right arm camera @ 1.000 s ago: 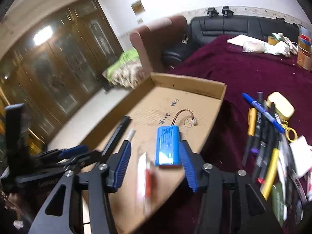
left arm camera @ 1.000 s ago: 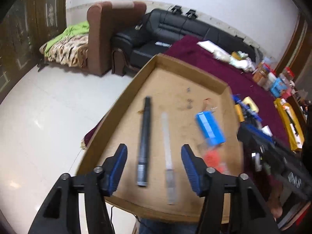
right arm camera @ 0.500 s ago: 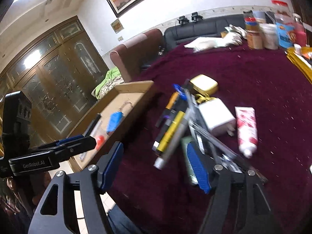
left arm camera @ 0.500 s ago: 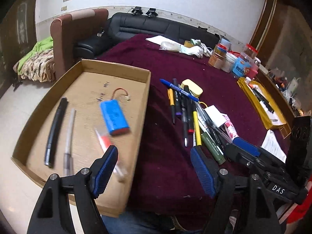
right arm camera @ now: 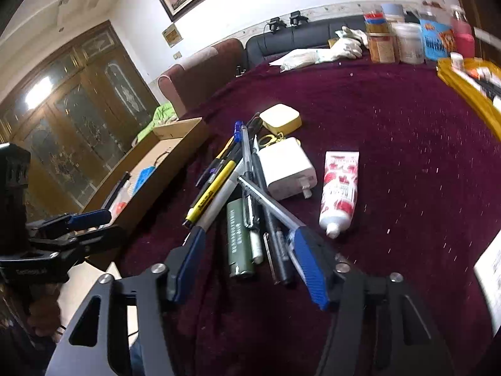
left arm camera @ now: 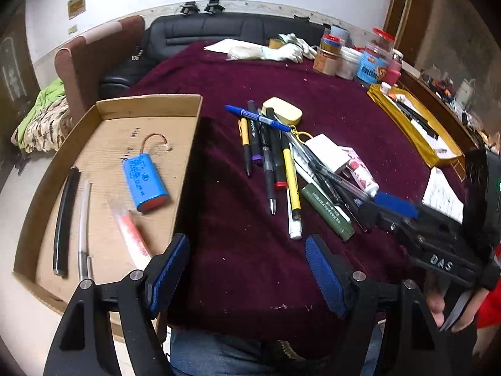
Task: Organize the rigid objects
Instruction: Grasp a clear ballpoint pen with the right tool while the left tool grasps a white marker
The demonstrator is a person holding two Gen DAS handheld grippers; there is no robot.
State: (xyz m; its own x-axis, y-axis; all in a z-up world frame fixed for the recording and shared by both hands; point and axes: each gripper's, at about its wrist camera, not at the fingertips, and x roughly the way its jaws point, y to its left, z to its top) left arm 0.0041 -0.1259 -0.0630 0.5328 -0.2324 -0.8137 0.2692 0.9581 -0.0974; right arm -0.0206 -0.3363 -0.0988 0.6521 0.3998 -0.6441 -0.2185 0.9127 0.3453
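A cardboard tray (left arm camera: pixel 150 101) at the table's left holds a blue battery pack (left arm camera: pixel 144 181), a black pen (left arm camera: pixel 65 216), a clear pen (left arm camera: pixel 83 219) and a red-and-white tube (left arm camera: pixel 131 235). A pile of pens (left arm camera: pixel 275 159) lies on the maroon cloth, with a green cylinder (right arm camera: pixel 238 238), a white charger (right arm camera: pixel 286 167) and a red-patterned tube (right arm camera: pixel 339 192). My left gripper (left arm camera: pixel 247 269) is open and empty over the cloth by the tray's right wall. My right gripper (right arm camera: pixel 247 260) is open and empty, its fingers either side of the pile's near end.
A yellow case (left arm camera: pixel 283 112) lies behind the pens. A yellow tray (left arm camera: pixel 416 125) stands at the right. Jars and cans (left arm camera: pixel 350 56) and white gloves (left arm camera: pixel 275 51) are at the table's far edge. White paper (left arm camera: pixel 441 192) lies near right. Sofas stand beyond the table.
Both grippers swung right, away from the tray. The left now faces the cloth beside the tray. The right moved from above the battery pack to the pen pile.
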